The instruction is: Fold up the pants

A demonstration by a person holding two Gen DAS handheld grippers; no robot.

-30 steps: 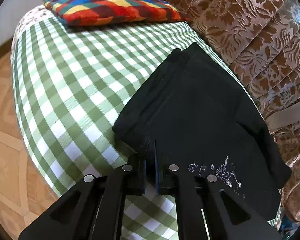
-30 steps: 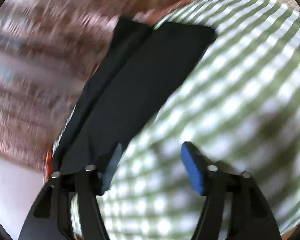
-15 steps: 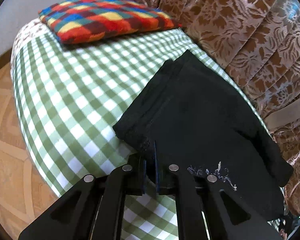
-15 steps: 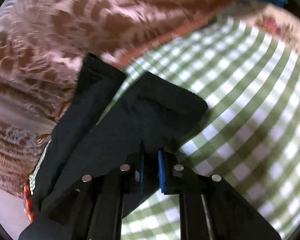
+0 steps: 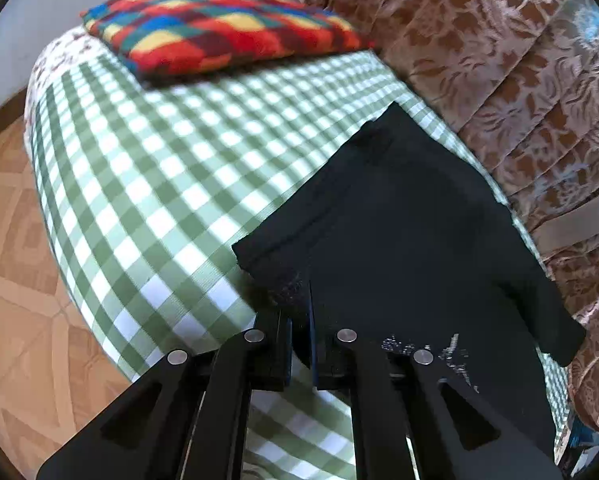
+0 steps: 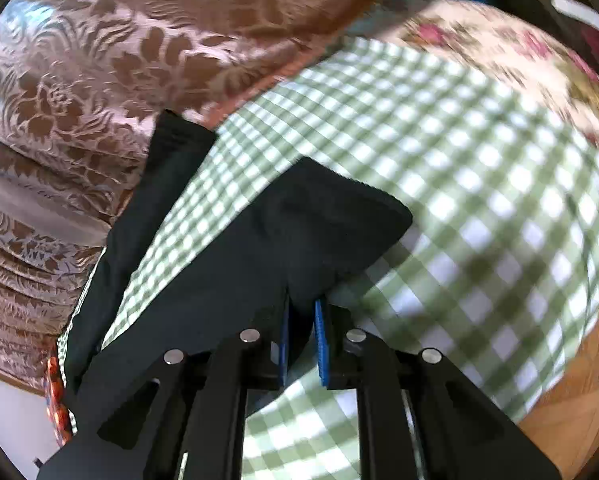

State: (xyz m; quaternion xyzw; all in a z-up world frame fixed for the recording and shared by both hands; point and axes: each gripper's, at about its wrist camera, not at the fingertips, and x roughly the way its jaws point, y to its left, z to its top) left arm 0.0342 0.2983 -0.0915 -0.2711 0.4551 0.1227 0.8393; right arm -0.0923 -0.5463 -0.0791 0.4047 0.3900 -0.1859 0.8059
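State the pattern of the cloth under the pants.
Green-and-white check cloth, clearest in the left wrist view.

The black pants [image 5: 399,232] lie on the green checked cover, one edge lifted off it. A pale embroidered motif shows near one edge (partly hidden). In the right wrist view the two legs [image 6: 235,264] spread apart.

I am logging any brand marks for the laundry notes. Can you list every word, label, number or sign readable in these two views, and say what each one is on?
No readable text in either view.
Pants: a pale embroidered motif near the left gripper, partly hidden behind its fingers and too blurred to tell whether it holds any letters.
Checked cloth, patchwork cushion, floral drape: patterns only.
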